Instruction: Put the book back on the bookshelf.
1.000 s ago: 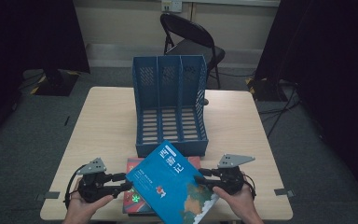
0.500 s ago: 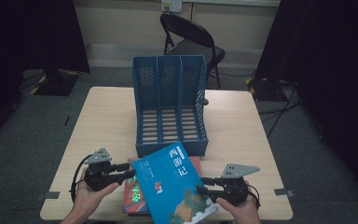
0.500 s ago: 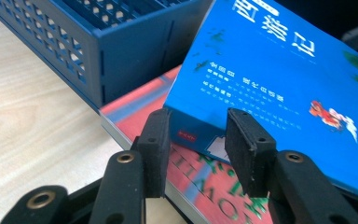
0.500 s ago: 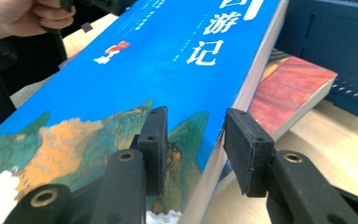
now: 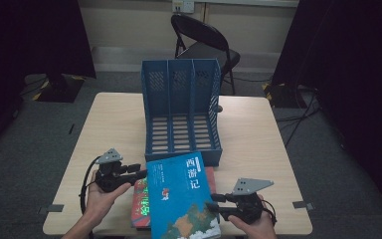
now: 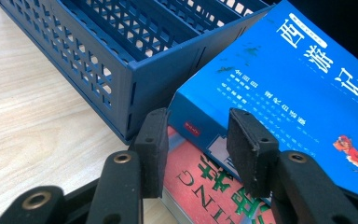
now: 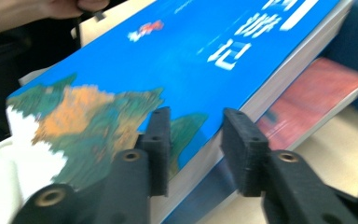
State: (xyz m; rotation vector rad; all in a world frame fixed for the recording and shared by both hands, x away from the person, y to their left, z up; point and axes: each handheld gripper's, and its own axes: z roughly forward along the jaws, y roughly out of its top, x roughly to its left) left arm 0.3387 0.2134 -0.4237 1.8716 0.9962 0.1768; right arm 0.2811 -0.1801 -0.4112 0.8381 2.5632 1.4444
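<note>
Book (image 5: 181, 196) has swung square to the rack (image 5: 181, 117) at 12 o'clock; your right gripper (image 5: 216, 206) clamps its edge, left gripper (image 5: 142, 173) just reopened, loose at its corner.

hand-held gripper (image 7: 196, 149): jaws astride the blue book's (image 7: 191, 60) near edge, one above the cover, one below by the page block, grip appears closed on it | book: tilted, cover up | red book (image 7: 317, 93): flat beneath, on bench (image 7: 335, 154) | hand (image 7: 70, 7): top left, far side
</note>
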